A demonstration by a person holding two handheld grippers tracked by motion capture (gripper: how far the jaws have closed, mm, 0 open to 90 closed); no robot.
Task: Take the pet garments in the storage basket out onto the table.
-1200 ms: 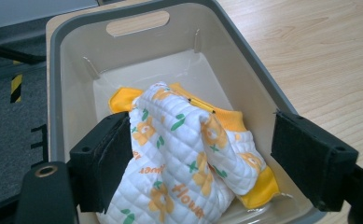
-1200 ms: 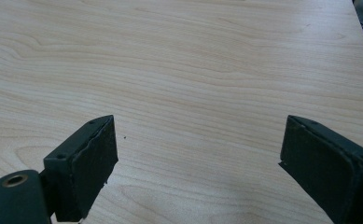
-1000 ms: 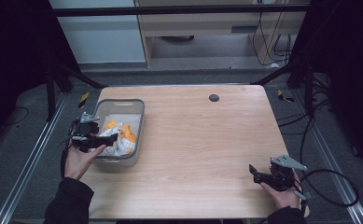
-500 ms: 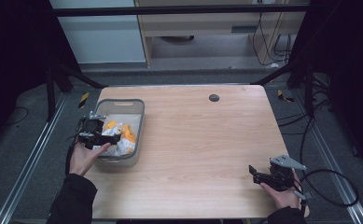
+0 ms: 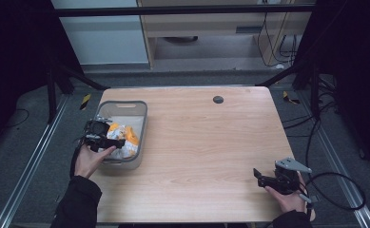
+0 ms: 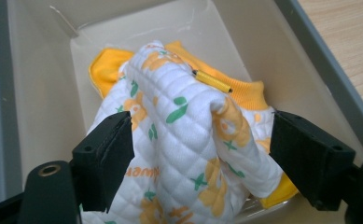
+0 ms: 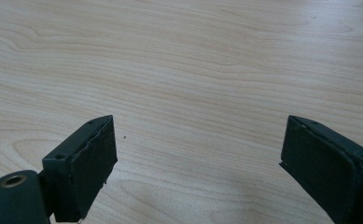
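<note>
A quilted white garment [image 6: 188,135] with orange and green prints and an orange trim lies bunched in a grey plastic bin [image 5: 137,124] at the table's left side. My left gripper [image 5: 107,140] hangs over that bin, open, its jaws standing wide on either side of the garment [image 5: 123,137] in the left gripper view, apart from the cloth as far as I can see. A small yellow stick-like tag [image 6: 212,80] rests on the cloth. My right gripper [image 5: 261,177] is open low over bare wood near the table's front right corner.
The bin wall [image 6: 319,60] rises close on the right in the left gripper view. A dark round grommet [image 5: 218,99] sits in the wooden tabletop [image 5: 206,142] near the back edge. A cable [image 5: 337,190] trails from the right gripper over the table's right side.
My left gripper has moved rightward from the bin's left rim to over the garment inside the bin. The right gripper has stayed put.
</note>
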